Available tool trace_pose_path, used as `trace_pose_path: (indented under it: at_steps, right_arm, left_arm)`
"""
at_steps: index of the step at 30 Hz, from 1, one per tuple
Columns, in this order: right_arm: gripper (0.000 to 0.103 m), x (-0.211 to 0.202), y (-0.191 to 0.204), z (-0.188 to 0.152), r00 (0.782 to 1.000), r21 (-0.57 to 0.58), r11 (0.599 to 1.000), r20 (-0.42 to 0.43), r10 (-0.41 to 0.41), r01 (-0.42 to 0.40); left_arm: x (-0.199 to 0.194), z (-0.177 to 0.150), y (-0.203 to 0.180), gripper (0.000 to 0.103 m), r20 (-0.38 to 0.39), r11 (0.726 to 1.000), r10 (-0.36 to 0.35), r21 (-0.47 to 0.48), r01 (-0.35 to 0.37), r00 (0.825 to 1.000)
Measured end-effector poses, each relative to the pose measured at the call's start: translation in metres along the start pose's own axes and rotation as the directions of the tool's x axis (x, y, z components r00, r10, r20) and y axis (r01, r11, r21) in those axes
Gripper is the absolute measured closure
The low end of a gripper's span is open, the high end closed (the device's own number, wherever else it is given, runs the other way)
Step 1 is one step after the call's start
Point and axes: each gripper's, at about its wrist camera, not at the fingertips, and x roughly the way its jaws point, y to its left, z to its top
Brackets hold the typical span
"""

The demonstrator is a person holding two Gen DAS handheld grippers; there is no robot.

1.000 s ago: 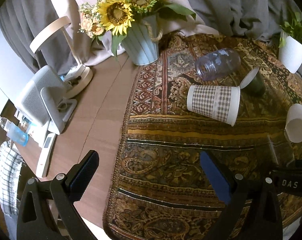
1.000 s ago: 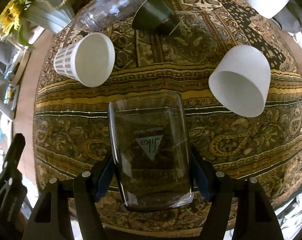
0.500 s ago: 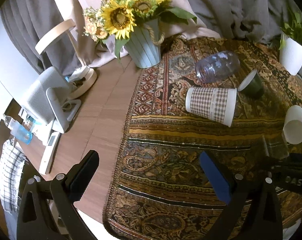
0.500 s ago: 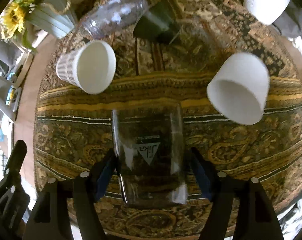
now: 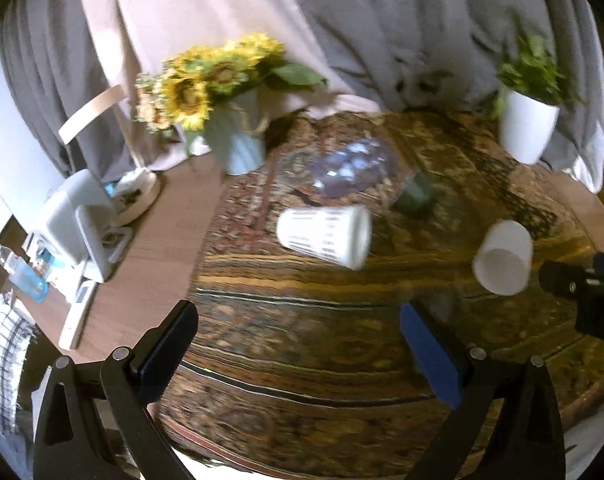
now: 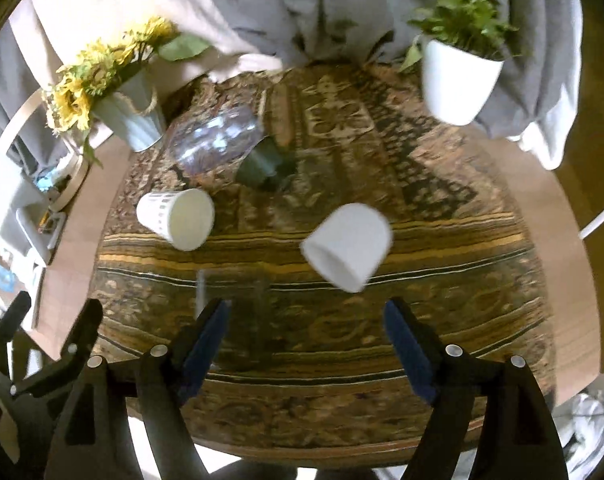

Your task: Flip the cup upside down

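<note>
A clear drinking glass (image 6: 231, 300) stands on the patterned cloth (image 6: 342, 344) just ahead of the left finger of my right gripper (image 6: 306, 328), which is open and empty. It is faint and blurred in the left wrist view (image 5: 448, 306). My left gripper (image 5: 297, 340) is open and empty over the cloth's near left part. A checked paper cup (image 5: 326, 236) (image 6: 175, 218), a white cup (image 5: 502, 256) (image 6: 348, 246), a dark green cup (image 5: 416, 196) (image 6: 261, 164) and a clear bluish cup (image 5: 354, 168) (image 6: 213, 140) lie on their sides.
A sunflower vase (image 5: 237, 140) (image 6: 129, 116) stands at the back left and a white plant pot (image 5: 528, 128) (image 6: 458, 84) at the back right. A lamp base and grey devices (image 5: 85, 224) crowd the bare wood at the left. Curtains hang behind.
My right gripper has let go of the clear glass, opened and pulled back up. The glass now stands on the cloth. Both views have tilted up and drawn away from the table.
</note>
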Motion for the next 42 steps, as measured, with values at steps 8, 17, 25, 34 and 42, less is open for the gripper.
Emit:
trace_pose_path:
  at_steps: [8,17,25,34,42]
  right_arm:
    - [0.023,0.007,-0.044,-0.014,0.999,-0.058,0.998,-0.024,-0.022,0.020]
    - [0.023,0.036,-0.070,-0.027,0.994,-0.114,0.992,-0.090,-0.056,0.046]
    - [0.023,0.045,-0.072,-0.031,0.991,-0.152,0.987,-0.111,-0.071,0.054]
    - [0.023,0.049,-0.076,-0.034,0.988,-0.174,0.982,-0.123,-0.091,0.069]
    - [0.023,0.054,-0.075,-0.039,0.985,-0.173,0.982,-0.146,-0.096,0.070]
  left_arm:
    - [0.009,-0.029,-0.051,0.000,-0.053,0.999,-0.041,-0.012,0.040,0.998]
    - [0.021,-0.056,-0.083,0.000,0.050,0.999,-0.012,-0.036,0.014,0.999]
    - [0.034,-0.067,-0.091,0.010,0.068,0.999,-0.007,-0.049,0.010,0.998]
    - [0.046,-0.079,-0.103,0.023,0.081,0.999,-0.019,-0.048,0.023,0.997]
    - [0.049,-0.083,-0.102,0.036,0.068,0.996,-0.047,-0.070,0.052,0.997]
